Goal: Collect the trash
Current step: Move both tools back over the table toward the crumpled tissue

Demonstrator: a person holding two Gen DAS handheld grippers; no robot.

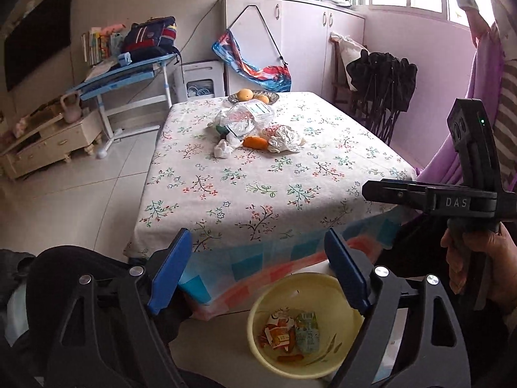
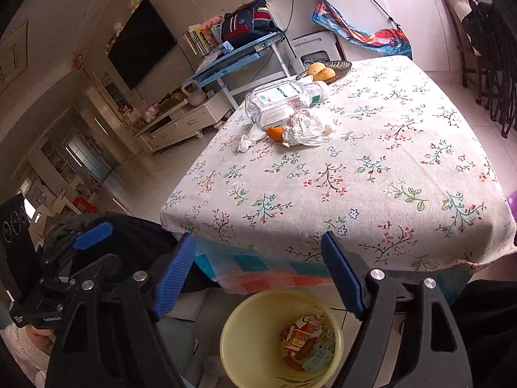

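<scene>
A yellow bin (image 1: 284, 297) (image 2: 245, 326) stands on the floor below the table's near edge, with wrappers (image 1: 290, 331) (image 2: 307, 342) inside. My left gripper (image 1: 258, 271) is open and empty above it. My right gripper (image 2: 258, 273) is open and empty above the bin too; it also shows side-on in the left wrist view (image 1: 365, 190). Far across the table lies a trash pile: a clear plastic bottle (image 2: 281, 100) (image 1: 248, 114), crumpled plastic bags (image 2: 307, 129) (image 1: 286, 139), an orange peel (image 2: 274, 132) (image 1: 255, 142) and a white tissue (image 1: 223, 148) (image 2: 245, 142).
The table has a floral cloth (image 1: 258, 181) (image 2: 371, 168). A basket of fruit (image 1: 253, 97) (image 2: 326, 69) sits at its far edge. A chair with dark clothes (image 1: 384, 80) stands right of the table. A blue desk (image 1: 129, 71) and low cabinet (image 1: 48, 142) stand at left.
</scene>
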